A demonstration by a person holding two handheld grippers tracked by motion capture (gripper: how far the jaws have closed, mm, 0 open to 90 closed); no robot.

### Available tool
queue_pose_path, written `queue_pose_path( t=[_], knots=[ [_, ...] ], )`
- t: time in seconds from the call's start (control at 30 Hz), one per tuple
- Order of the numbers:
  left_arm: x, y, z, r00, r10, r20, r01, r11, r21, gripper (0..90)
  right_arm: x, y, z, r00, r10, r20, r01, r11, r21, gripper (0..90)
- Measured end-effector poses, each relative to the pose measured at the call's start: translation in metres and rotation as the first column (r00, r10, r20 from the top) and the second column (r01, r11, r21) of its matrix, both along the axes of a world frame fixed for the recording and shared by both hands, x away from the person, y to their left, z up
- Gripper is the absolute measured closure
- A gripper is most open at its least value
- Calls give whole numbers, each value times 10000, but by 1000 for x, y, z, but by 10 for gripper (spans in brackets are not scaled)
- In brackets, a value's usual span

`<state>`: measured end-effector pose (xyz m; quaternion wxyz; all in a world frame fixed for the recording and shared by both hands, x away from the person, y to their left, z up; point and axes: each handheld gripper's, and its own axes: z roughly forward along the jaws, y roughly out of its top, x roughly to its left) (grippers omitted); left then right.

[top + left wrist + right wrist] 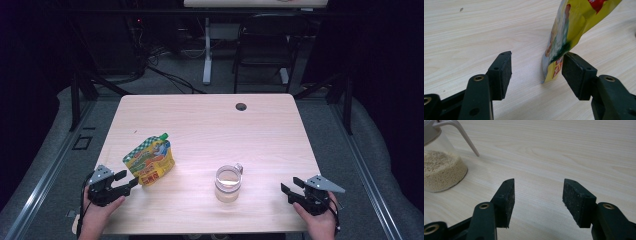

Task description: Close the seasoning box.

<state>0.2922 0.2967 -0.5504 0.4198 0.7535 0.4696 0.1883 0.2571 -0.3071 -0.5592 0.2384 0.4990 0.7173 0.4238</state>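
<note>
A yellow stand-up pouch with a green cap stands on the left of the wooden table. My left gripper is open just beside the pouch's near bottom corner; in the left gripper view the pouch leans over the right jaw, its lower edge just ahead of the gap, and the left gripper holds nothing. A clear jar with pale grains and an open lid sits in the middle front. My right gripper is open, well right of the jar, empty.
A round cable hole lies near the table's far edge. Beyond the table are a black chair and a desk leg with cables on the floor. The person's hands enter at the bottom corners.
</note>
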Motion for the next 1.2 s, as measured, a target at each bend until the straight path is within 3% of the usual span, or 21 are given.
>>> queue_pose_path(
  t=[0.23, 0.63, 0.77, 0.93, 1.2],
  knots=[
    [1, 3, 0, 10000, 17, 5, -17, 10000, -42, 416, 1, -1, -3, 9997, -72, -239, 72, 10000, 39, 435],
    [3, 5, 0, 9999, 27, -149, -28, 10000, -52, 416, 1, 10, -3, 9986, 483, -197, -495, 9967, -642, 442],
    [3, 5, 0, 9999, 50, -128, -51, 10000, -79, 416, 0, 9, -3, 9981, 584, -186, -595, 9960, -672, 448],
    [3, 4, 0, 9998, 138, -158, -139, 9999, -39, 416, -1, 7, -4, 9987, 493, -150, -505, 9942, -953, 453],
    [4, 4, -1, 9995, 183, -253, -184, 9998, -29, 416, -2, 7, -4, 9994, 323, -126, -334, 9953, -910, 434]
  ],
)
